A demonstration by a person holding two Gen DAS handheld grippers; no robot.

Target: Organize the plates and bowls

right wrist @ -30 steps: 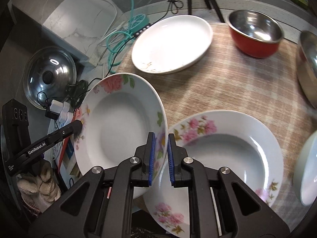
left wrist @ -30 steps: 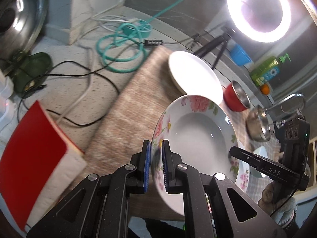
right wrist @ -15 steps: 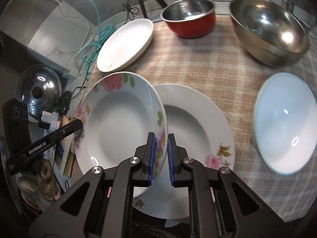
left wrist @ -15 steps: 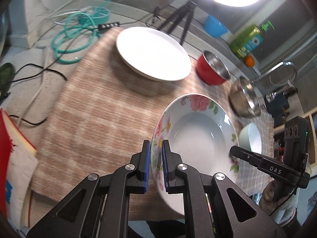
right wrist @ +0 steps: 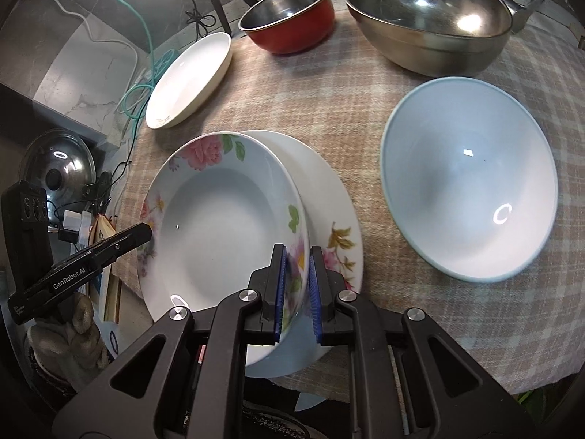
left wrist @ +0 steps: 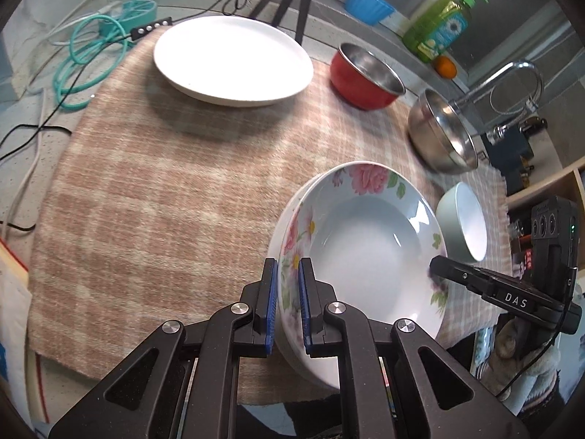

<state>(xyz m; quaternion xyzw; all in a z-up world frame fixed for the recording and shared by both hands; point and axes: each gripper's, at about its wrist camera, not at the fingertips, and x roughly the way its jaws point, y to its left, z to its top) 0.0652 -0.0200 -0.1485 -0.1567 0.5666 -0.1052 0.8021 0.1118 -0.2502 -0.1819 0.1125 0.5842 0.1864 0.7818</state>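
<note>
Both claws are clamped on opposite rims of the flowered plate (right wrist: 219,219), left claw (left wrist: 289,307) and right claw (right wrist: 297,292), holding it tilted just above and left of the second flowered plate (right wrist: 329,205) lying on the table (left wrist: 164,190).

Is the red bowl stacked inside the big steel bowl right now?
No, the red bowl sits on the checked cloth beside the big steel bowl, apart from it.
</note>
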